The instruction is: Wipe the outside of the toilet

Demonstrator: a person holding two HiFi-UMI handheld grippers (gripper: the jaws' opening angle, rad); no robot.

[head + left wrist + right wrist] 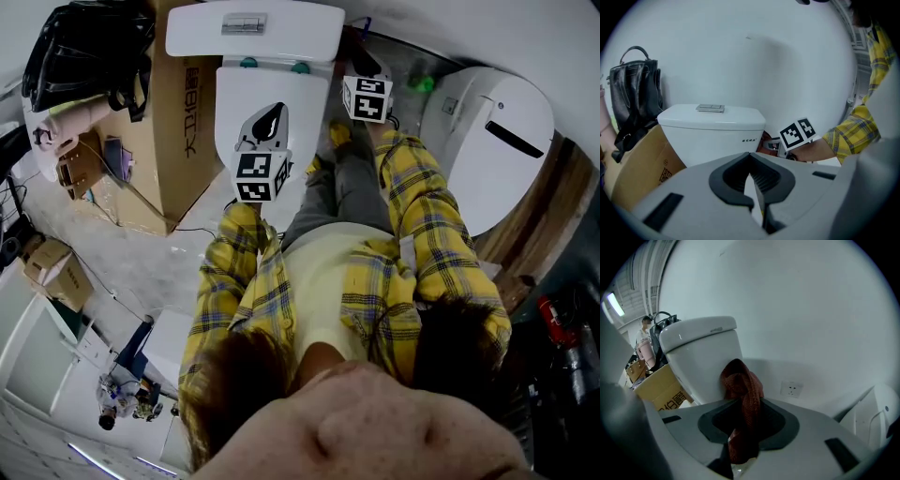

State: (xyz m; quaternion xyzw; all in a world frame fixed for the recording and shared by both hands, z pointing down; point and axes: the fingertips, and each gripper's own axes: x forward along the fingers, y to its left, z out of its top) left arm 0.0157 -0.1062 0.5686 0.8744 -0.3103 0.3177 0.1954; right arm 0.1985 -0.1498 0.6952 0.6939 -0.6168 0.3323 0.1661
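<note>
A white toilet stands against the wall, with its tank (253, 30) above the closed seat lid (270, 98). My left gripper (266, 124) hovers over the lid, and its jaws (753, 177) are shut with nothing between them, pointing at the tank front (712, 129). My right gripper (363, 66) is at the tank's right side. It is shut on a red-brown cloth (741, 394), whose bunched top rests against the tank's side wall (705, 364). The right gripper's marker cube (798, 133) shows beside the tank in the left gripper view.
A brown cardboard box (173, 131) with a black bag (84, 47) on it stands left of the toilet. A second white toilet (497, 141) lies to the right. A wall socket (791, 389) sits low behind the tank. The person's legs (352, 187) stand right of the bowl.
</note>
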